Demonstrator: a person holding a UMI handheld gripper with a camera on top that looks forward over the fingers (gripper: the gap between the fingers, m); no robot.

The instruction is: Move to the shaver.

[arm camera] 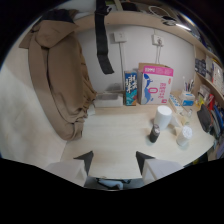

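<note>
Your tongs (pixel 114 159) sit lowest in the gripper view, over the near edge of the desk (pixel 115 135), their two dark fingertips (pixel 85 160) standing wide apart with nothing between them. Ahead and to the right of them, past the middle of the desk, stands a small dark upright thing, most likely the shaver (pixel 154 133), though it is too small to be sure. Its long axis is upright, and it stands just in front of a white cylinder (pixel 162 117). A clear cup (pixel 183 136) stands near it toward the right edge. Boxes (pixel 155 83) line the back edge, and a brown coat (pixel 60 85) hangs on the left. You would need to carry forward and rightward.
</note>
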